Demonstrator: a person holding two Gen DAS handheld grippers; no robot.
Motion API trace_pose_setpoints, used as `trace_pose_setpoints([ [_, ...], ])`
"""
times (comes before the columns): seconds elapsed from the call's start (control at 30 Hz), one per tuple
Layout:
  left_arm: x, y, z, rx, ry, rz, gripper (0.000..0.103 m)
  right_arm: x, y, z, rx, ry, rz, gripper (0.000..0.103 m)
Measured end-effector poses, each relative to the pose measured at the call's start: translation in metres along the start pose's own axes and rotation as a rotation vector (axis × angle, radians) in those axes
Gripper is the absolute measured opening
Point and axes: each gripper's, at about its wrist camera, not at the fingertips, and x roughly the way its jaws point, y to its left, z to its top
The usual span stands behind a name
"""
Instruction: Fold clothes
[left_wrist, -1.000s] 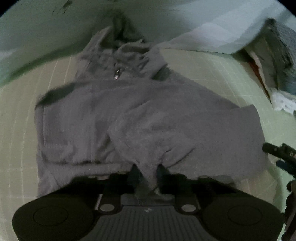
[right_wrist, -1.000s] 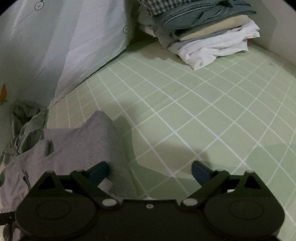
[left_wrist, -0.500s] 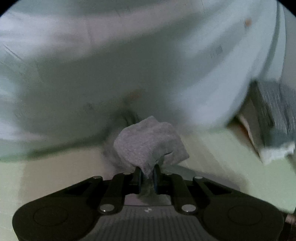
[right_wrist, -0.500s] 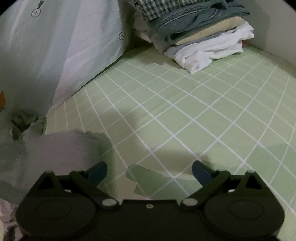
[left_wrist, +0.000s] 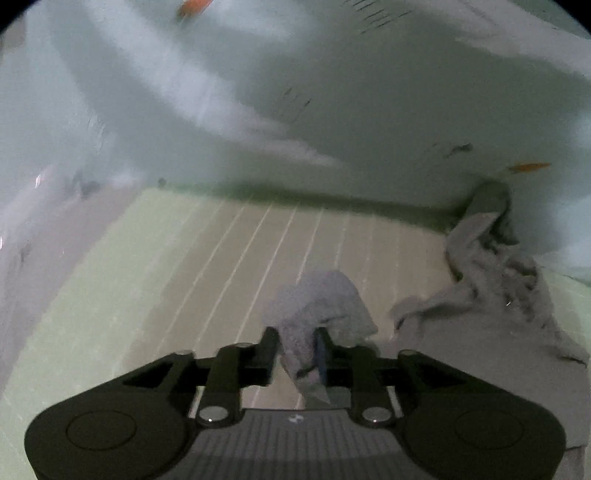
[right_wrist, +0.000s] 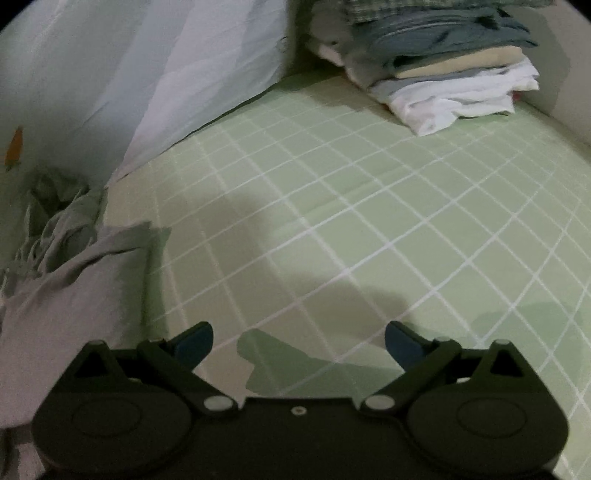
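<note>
Now the left gripper (left_wrist: 297, 345), jaws pinched on a fold of the grey fleece hooded garment (left_wrist: 491, 295), has swung from over the spread cloth to its left side, carrying that edge across the green checked sheet (right_wrist: 332, 221); likely a fold in progress. The right gripper (right_wrist: 299, 338) stays wide, holding nothing. Motion blur hides the garment's layout, cut off at the frame's right.

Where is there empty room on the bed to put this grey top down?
The widest bare patch is the green checked sheet between the grey top and the folded pile, ahead of the open right gripper. It is crowded at the pile's corner and along the bedding where the top is bunched.
</note>
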Motion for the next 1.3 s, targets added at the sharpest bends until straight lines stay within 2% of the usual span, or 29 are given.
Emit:
trace_pose_setpoints([
  [0.03,0.004,0.003,-0.003,-0.001,0.014,-0.004,0.046,-0.001,0.005,0.0,-0.006,0.001,0.002,0.101],
  [0.1,0.012,0.005,-0.007,0.003,0.029,-0.018,0.052,-0.004,0.018,0.003,-0.033,-0.002,0.022,0.101],
  [0.2,0.023,0.007,-0.012,-0.014,0.045,-0.041,0.057,-0.003,0.042,0.002,-0.116,0.0,0.036,0.101],
  [0.3,0.037,0.009,-0.013,-0.026,0.061,-0.045,0.071,0.0,0.061,0.001,-0.164,0.014,0.047,0.101],
  [0.4,0.051,0.01,-0.015,-0.039,0.078,-0.048,0.072,0.003,0.077,0.0,-0.204,0.031,0.061,0.101],
  [0.5,0.068,0.021,-0.018,-0.117,0.116,-0.081,0.072,0.005,0.089,-0.001,-0.244,0.044,0.066,0.101],
  [0.57,0.074,0.025,-0.021,-0.147,0.125,-0.099,0.069,0.005,0.092,-0.002,-0.251,0.049,0.063,0.101],
  [0.6,0.074,0.025,-0.02,-0.144,0.122,-0.105,0.064,0.005,0.093,-0.003,-0.255,0.051,0.061,0.101],
  [0.63,0.073,0.025,-0.018,-0.139,0.118,-0.111,0.048,0.006,0.095,-0.003,-0.258,0.053,0.059,0.101],
  [0.67,0.072,0.024,-0.017,-0.134,0.114,-0.117,0.042,0.005,0.095,-0.004,-0.258,0.055,0.058,0.101],
  [0.7,0.071,0.023,-0.016,-0.128,0.109,-0.123,0.026,0.005,0.095,-0.005,-0.257,0.056,0.056,0.101],
  [0.73,0.07,0.023,-0.014,-0.123,0.105,-0.13,0.017,0.005,0.094,-0.005,-0.253,0.057,0.055,0.101],
  [0.77,0.069,0.022,-0.013,-0.118,0.101,-0.136,0.015,0.005,0.094,-0.006,-0.247,0.058,0.055,0.101],
  [0.87,0.061,0.019,-0.007,-0.099,0.078,-0.163,0.012,0.005,0.092,-0.011,-0.221,0.061,0.061,0.101],
  [0.97,0.037,0.009,0.005,-0.073,0.029,-0.228,0.011,0.003,0.088,-0.016,-0.206,0.058,0.075,0.101],
  [1.03,0.021,0.0,0.013,-0.074,0.001,-0.297,0.01,0.001,0.086,-0.017,-0.202,0.052,0.082,0.101],
  [1.13,-0.005,-0.02,0.025,-0.094,-0.032,-0.456,0.01,-0.002,0.08,-0.016,-0.189,0.039,0.084,0.101],
  [1.2,-0.016,-0.037,0.029,-0.089,-0.045,-0.536,0.01,-0.002,0.075,-0.015,-0.18,0.033,0.073,0.101],
  [1.27,-0.021,-0.062,0.028,-0.035,-0.052,-0.578,0.017,-0.003,0.069,-0.014,-0.171,0.027,0.062,0.1],
  [1.3,-0.02,-0.075,0.025,0.0,-0.051,-0.55,0.031,-0.003,0.067,-0.013,-0.166,0.024,0.056,0.1],
])
